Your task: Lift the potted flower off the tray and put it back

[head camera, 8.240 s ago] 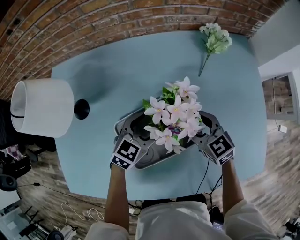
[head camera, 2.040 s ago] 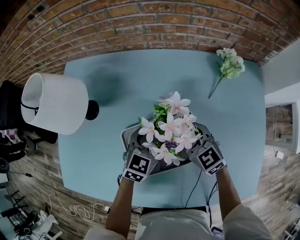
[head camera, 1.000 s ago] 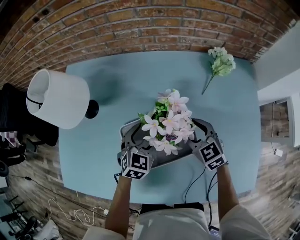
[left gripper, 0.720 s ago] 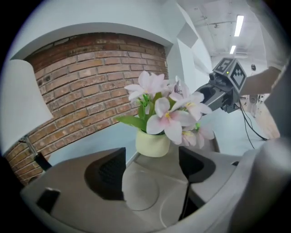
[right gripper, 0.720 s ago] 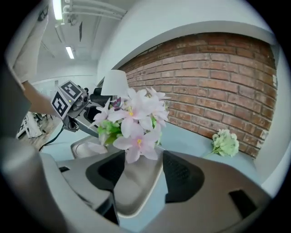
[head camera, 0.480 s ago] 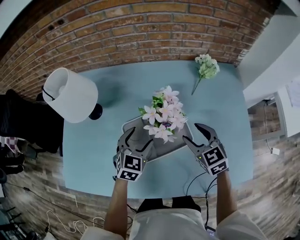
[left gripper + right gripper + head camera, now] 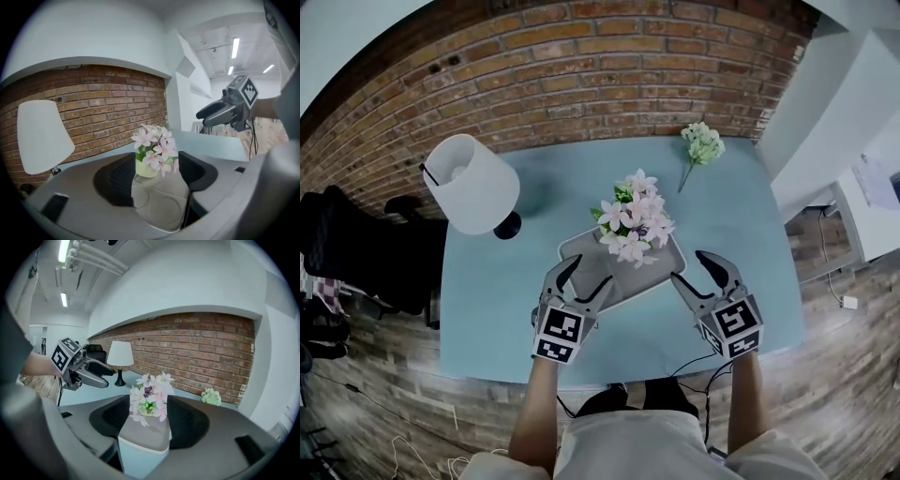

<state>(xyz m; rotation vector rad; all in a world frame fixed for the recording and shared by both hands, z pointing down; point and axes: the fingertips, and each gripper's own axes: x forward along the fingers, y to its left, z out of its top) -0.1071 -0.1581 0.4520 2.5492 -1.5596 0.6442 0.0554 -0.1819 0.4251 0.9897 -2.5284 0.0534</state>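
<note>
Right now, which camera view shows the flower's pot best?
The left gripper view: the pale pot shows plainly below the blossoms. The head view hides it under them; the right gripper view gives only a glimpse.

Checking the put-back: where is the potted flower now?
Head view: the potted flower stands on the grey tray, right of the lamp, near the blue table's centre.

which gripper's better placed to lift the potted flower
Left, slightly. The left gripper, open and empty though its jaws have just been closing, faces the cream pot of pink flowers on the grey tray squarely; for the open right gripper, blooms mostly hide it.
</note>
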